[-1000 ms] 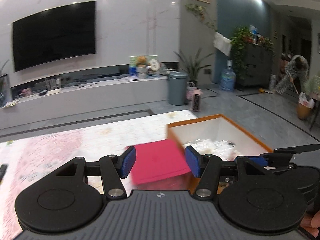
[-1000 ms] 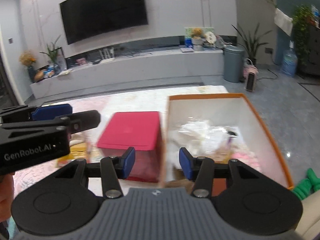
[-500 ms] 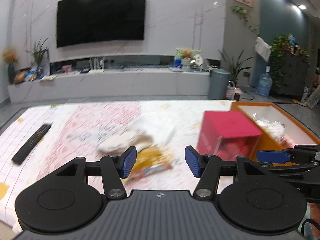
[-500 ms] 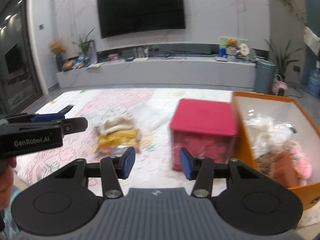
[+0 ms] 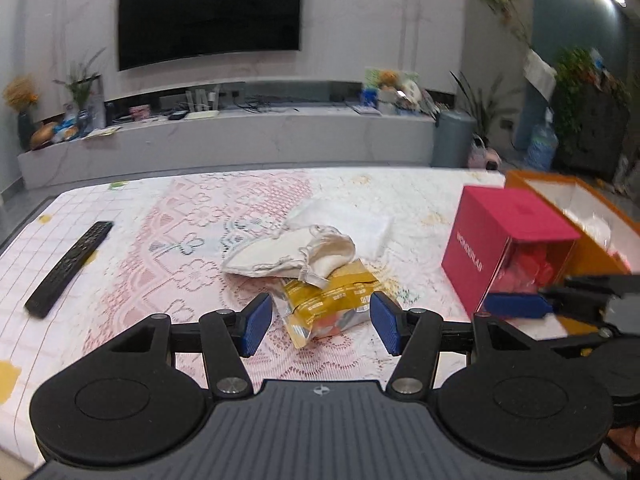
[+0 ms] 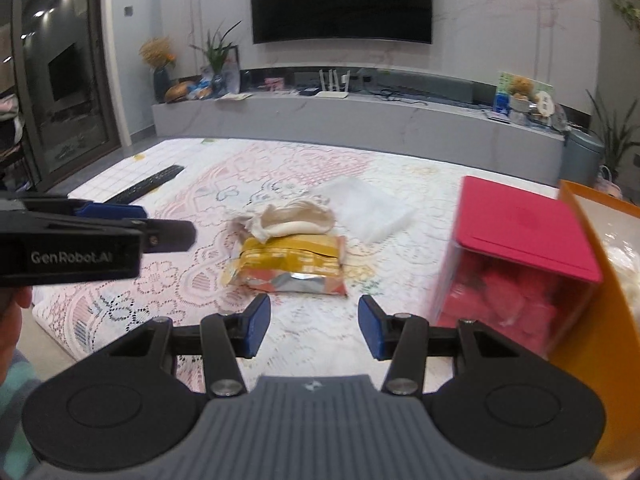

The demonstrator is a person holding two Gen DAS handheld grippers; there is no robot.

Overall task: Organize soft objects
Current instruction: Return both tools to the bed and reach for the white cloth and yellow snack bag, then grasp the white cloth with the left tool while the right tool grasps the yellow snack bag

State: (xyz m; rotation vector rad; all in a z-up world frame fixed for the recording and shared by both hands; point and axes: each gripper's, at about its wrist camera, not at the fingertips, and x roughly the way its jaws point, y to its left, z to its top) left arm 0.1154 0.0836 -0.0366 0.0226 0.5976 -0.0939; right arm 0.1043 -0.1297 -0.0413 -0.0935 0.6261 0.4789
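Both of your grippers are spread and carry nothing: the left gripper (image 5: 320, 326) and the right gripper (image 6: 314, 326) each frame the same pile without touching it.

The task looks partly done. The orange box (image 5: 532, 178) at your 2 o'clock already has pale and pink soft items in it, though blur hides what they are. Three things remain on the lace-covered worktop (image 5: 192, 248). The yellow foil pouch (image 5: 330, 300) lies at 12 o'clock, just past your left fingertips. The cream drawstring bag (image 5: 296, 256) rests on its far edge, and the clear plastic bag (image 6: 368, 208) is just behind that, at about 1 o'clock. The red box (image 5: 508, 236) stands between the pile and the orange box. I would judge the pouch or the cream bag as the next pick.

The left view shows the cream bag's open mouth and cord, plus the whole remote control (image 5: 68, 268) at 10 o'clock. The right view shows the pouch's torn top edge and the crumpled red contents behind the red box's clear side, with the orange wall close at 3 o'clock.
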